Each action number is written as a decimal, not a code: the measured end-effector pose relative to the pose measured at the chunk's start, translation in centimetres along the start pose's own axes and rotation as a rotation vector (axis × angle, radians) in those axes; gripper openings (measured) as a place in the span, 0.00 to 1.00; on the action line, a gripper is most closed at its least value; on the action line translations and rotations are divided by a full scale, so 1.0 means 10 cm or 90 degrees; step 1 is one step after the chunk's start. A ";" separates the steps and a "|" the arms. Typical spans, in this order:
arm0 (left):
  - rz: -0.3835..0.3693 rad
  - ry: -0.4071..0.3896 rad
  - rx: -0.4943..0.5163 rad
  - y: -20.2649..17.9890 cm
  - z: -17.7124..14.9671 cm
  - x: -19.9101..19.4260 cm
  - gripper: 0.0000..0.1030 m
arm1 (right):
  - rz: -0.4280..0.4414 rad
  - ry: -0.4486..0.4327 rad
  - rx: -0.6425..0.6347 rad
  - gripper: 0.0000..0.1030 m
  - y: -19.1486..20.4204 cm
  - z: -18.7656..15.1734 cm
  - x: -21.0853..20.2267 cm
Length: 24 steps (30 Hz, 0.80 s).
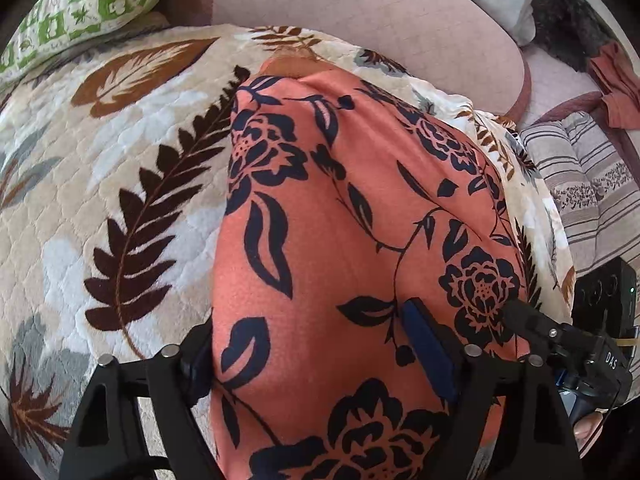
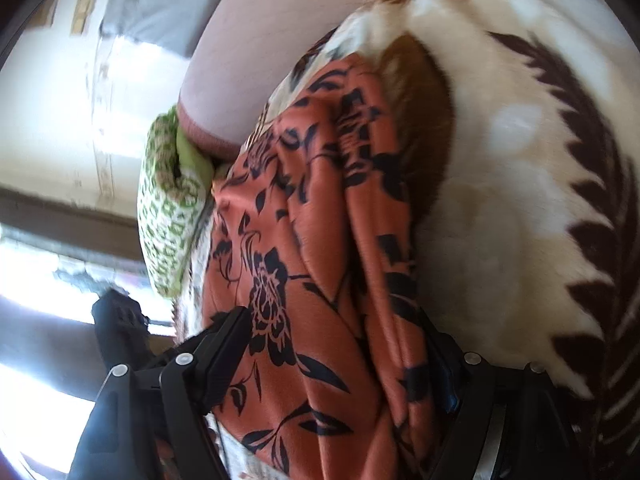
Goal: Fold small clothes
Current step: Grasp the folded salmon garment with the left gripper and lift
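Tongs on both sides are closed on the same piece of cloth. From the left wrist view, the left tongs (image 1: pixel 320 364) pinch the orange floral garment (image 1: pixel 352 220), whose fabric fills the gap between the two black fingers; the blue-padded finger (image 1: pixel 430 350) at 4 o'clock lies on top of the cloth, while the other finger at 7 o'clock is half hidden by its edge. From there the garment runs up toward 12 o'clock as a long, smooth panel printed with dark flowers and leaves, resting on the cream leaf-patterned blanket (image 1: pixel 120 152). At 3 to 4 o'clock in that view the right tongs (image 1: pixel 532 320) come in against the garment's right edge. From the right wrist view, which is blurred by motion, the right tongs (image 2: pixel 332 364) grip the garment (image 2: pixel 312 240) too: bunched, creased fabric passes between their fingers and stretches away toward 12 o'clock, with the blanket (image 2: pixel 520 200) spreading from 1 to 5 o'clock beside it. Farther out, a green-and-white patterned pillow (image 1: pixel 76 4) sits at 10 o'clock in the left view, touching the blanket's far corner, and shows again at 9 o'clock in the right view (image 2: pixel 168 216). A pale pink cushion (image 1: pixel 360 12) rises behind the blanket at 12 o'clock, and a striped grey textile (image 1: pixel 592 184) lies at 3 o'clock, just beyond the blanket's edge.
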<state>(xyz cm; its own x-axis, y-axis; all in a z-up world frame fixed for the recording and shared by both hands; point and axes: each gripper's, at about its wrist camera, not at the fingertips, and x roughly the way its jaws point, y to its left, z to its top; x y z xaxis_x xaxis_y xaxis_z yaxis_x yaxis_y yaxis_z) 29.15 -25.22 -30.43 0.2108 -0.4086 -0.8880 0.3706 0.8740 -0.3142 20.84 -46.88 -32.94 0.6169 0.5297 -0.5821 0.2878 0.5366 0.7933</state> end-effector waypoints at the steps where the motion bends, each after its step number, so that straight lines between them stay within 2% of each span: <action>1: 0.007 -0.005 0.003 -0.02 0.00 -0.01 0.77 | -0.006 -0.001 -0.012 0.73 0.03 0.00 0.03; 2: 0.014 -0.013 0.005 -0.05 -0.01 -0.02 0.71 | -0.015 -0.002 -0.023 0.69 0.05 -0.01 0.06; 4: 0.028 -0.027 0.016 -0.11 0.01 -0.03 0.62 | -0.026 -0.004 -0.037 0.54 0.08 -0.03 0.09; 5: 0.035 -0.033 0.023 -0.13 0.02 -0.04 0.56 | -0.022 -0.002 -0.036 0.49 0.09 -0.04 0.10; 9: 0.063 -0.052 0.036 -0.18 0.00 -0.14 0.42 | -0.039 -0.019 -0.071 0.41 0.24 -0.10 0.06; 12: 0.076 -0.071 0.044 -0.25 -0.02 -0.25 0.38 | -0.042 -0.035 -0.093 0.39 0.36 -0.15 -0.01; 17: 0.106 -0.108 0.065 -0.31 -0.11 -0.50 0.37 | -0.029 -0.051 -0.126 0.38 0.50 -0.28 -0.17; 24: 0.122 -0.175 0.082 -0.28 -0.41 -1.07 0.37 | 0.007 -0.090 -0.201 0.38 0.83 -0.70 -0.52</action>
<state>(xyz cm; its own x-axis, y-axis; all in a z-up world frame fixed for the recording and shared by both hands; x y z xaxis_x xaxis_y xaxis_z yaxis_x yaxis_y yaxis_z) 22.13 -22.17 -21.41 0.5165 -0.3110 -0.7978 0.4084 0.9084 -0.0897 14.91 -40.58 -24.56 0.7202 0.4519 -0.5264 0.0537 0.7202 0.6917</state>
